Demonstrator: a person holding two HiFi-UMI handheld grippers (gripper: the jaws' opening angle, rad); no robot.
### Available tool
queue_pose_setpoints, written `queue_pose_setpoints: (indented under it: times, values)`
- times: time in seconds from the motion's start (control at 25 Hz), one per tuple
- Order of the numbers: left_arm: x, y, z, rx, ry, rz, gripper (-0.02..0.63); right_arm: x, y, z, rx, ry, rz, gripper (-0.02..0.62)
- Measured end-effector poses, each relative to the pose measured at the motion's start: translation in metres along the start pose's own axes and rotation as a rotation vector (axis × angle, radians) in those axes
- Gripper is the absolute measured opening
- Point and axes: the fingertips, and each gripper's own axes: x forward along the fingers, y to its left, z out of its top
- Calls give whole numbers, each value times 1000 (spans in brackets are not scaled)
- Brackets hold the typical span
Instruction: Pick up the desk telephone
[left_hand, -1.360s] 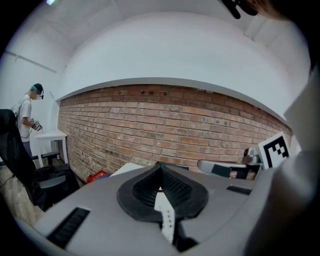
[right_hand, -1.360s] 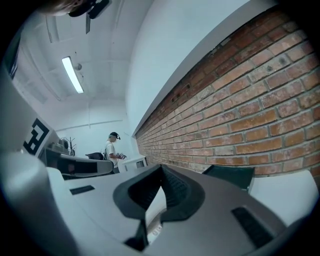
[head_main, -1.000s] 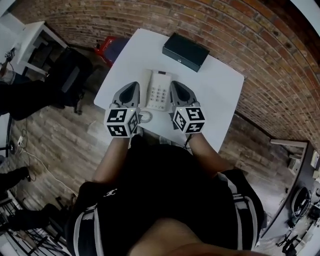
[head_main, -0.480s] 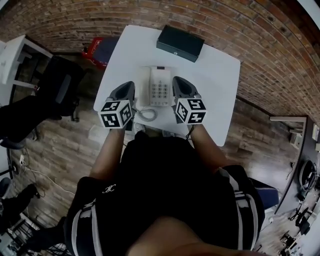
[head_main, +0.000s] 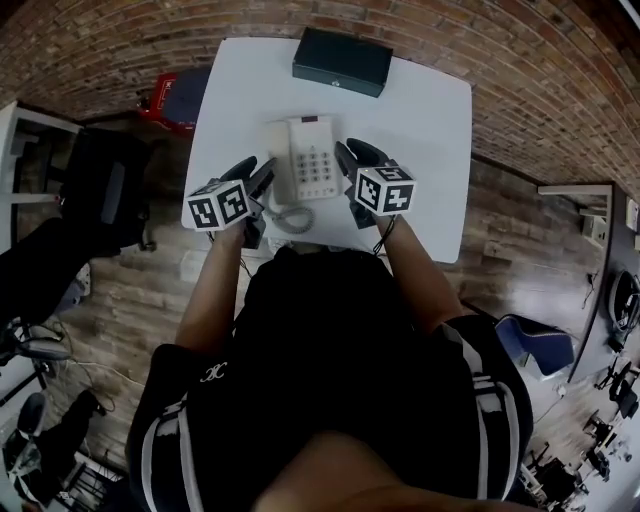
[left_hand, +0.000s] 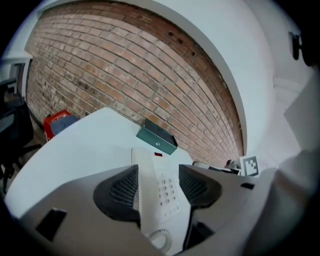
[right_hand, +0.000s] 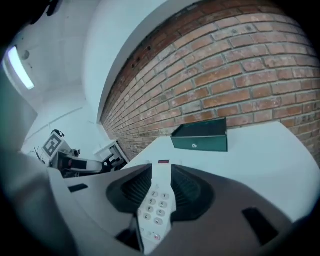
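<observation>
Nothing is lifted yet: the desk telephone (head_main: 308, 160) lies flat near the middle of the white table (head_main: 425, 130). The left gripper (head_main: 260, 175) stands at its 8 o'clock, the right gripper (head_main: 348, 160) at 3. Both sets of jaws are opening, each framing a phone edge, pads not pressing. Grasp and lift remain. A green box (head_main: 342, 60) sits near at 12 o'clock. Bare tabletop lies at 3 and 9.

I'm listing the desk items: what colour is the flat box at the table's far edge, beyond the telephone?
Dark green. The box shows best in the right gripper view.
</observation>
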Motion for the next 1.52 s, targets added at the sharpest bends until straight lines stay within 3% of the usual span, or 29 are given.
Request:
queue_pose_setpoints:
  times: [0.2,0.36,0.52,0.72,0.88,1.12,1.36,1.52]
  values:
    - [19,15,-9,-166,40,-109,269,19,-8,-26,67,81,17,124]
    - [34,22,-11,-278,57,-201,299,31,-17,-25,168,56,20,147]
    - [49,35,-21,-248,111,-190,313,46,-25,-31,231,67,21,189]
    - [62,37,-28,-227,146,-236,344,59,-33,-46,276,124,22,202]
    - [69,42,-36,-260,183,-264,350,66,-37,-51,342,126,48,222]
    - [74,44,-33,-321,181,-330,350,75,-35,-63,399,172,73,222]
    - [79,40,-43,-245,246,-318,350,76,-30,-65,470,186,129,193]
    - [81,42,-46,-240,258,-293,350,76,-30,-65,468,188,135,184]
